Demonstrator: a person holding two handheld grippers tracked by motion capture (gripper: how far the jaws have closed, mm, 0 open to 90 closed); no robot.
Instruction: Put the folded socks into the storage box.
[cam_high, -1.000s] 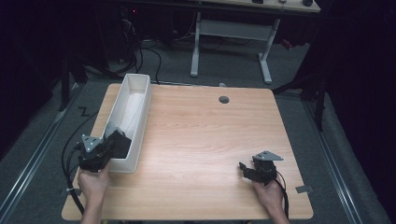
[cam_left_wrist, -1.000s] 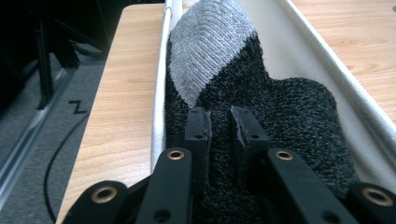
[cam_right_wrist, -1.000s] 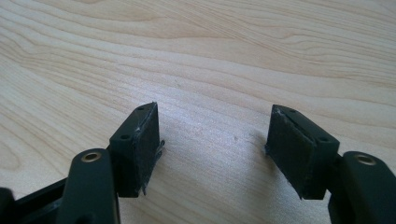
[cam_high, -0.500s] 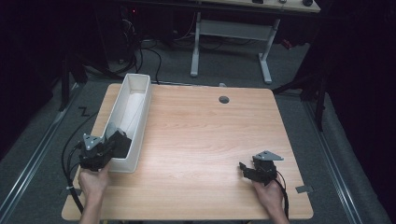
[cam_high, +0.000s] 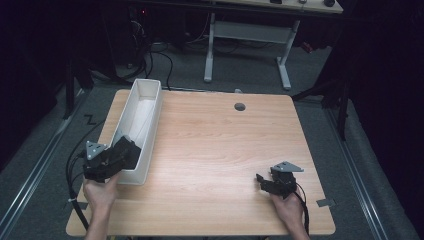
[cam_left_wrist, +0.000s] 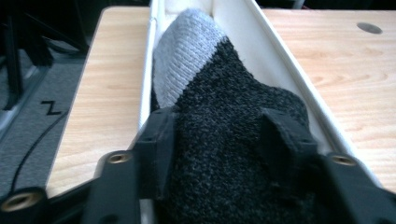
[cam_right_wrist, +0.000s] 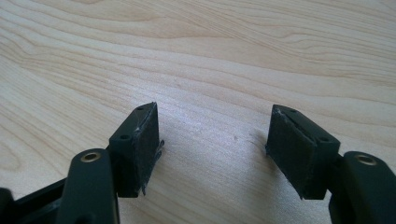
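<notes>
one sock (cam_left_wrist: 224, 107), dark with grey toe, lying in white bin (cam_high: 142, 117) at table's left edge. left gripper (cam_left_wrist: 219, 140) jaws just opening, sock loose between them: deposit likely done. right gripper (cam_right_wrist: 212, 149) unclenched, empty.

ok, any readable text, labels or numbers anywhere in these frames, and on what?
"Z": a black zigzag mark on the grey floor left of the table, also in the left gripper view; it may be a stray mark and no letter.
Nothing printed on the white bin, the sock or the left gripper and right gripper.
</notes>
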